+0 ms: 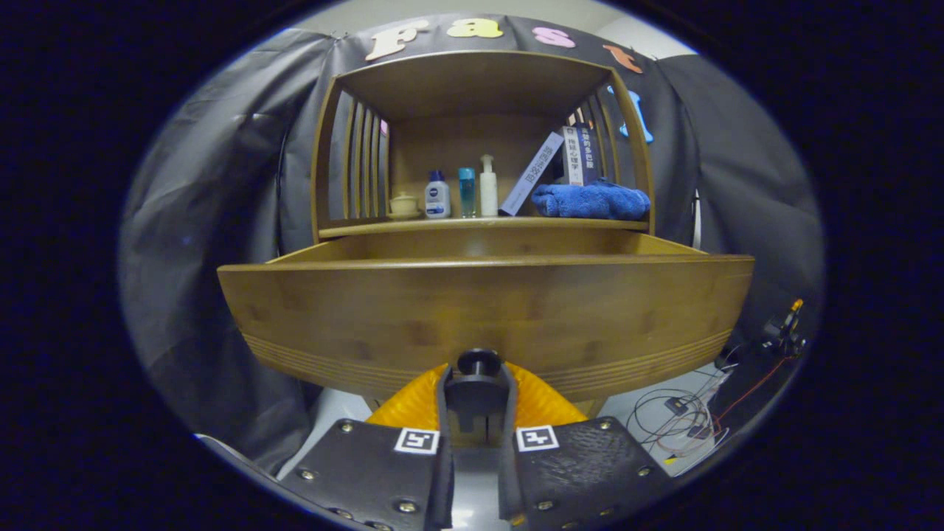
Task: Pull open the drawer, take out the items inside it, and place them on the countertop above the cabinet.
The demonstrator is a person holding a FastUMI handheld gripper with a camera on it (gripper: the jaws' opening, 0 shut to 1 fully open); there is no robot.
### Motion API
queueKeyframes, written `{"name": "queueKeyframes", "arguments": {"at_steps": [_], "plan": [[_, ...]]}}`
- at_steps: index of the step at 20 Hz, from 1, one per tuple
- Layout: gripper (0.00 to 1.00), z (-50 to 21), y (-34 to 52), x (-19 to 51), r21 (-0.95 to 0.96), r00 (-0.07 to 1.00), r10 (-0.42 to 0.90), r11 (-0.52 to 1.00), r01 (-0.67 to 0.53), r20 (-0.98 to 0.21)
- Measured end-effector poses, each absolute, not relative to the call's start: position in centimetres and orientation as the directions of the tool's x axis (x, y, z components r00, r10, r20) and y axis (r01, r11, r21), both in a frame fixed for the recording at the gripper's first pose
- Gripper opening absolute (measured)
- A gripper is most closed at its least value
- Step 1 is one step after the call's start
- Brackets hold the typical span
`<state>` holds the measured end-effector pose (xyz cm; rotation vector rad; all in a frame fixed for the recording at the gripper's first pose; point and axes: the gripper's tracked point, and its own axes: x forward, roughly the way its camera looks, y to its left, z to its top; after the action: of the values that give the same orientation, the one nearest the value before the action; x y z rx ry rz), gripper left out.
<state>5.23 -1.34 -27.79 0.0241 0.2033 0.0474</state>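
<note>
A wooden drawer (pixel 487 310) stands pulled out of the cabinet toward me, and its wide front panel blocks my sight of what lies inside. My gripper (pixel 478 383) is at the lower middle of that panel, with both fingers pressed around the dark round drawer knob (pixel 478 361). Above the drawer runs the cabinet's countertop (pixel 354 227), under a wooden hutch.
On the countertop stand a small lidded cup (pixel 403 205), three bottles (pixel 466 192), leaning books (pixel 560 166) and a folded blue towel (pixel 590 200). Slatted side walls close in the hutch. Loose cables (pixel 682 420) lie on the floor to the lower right.
</note>
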Motion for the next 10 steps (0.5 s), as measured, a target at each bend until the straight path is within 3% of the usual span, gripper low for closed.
{"name": "queueKeyframes", "arguments": {"at_steps": [8,10], "plan": [[0.24,-28.7,-1.2,3.1,0.037,0.966,0.081,0.997,-0.075,-0.244],[0.42,-27.2,-1.8,3.1,0.030,0.972,0.077,0.997,-0.072,-0.222]]}}
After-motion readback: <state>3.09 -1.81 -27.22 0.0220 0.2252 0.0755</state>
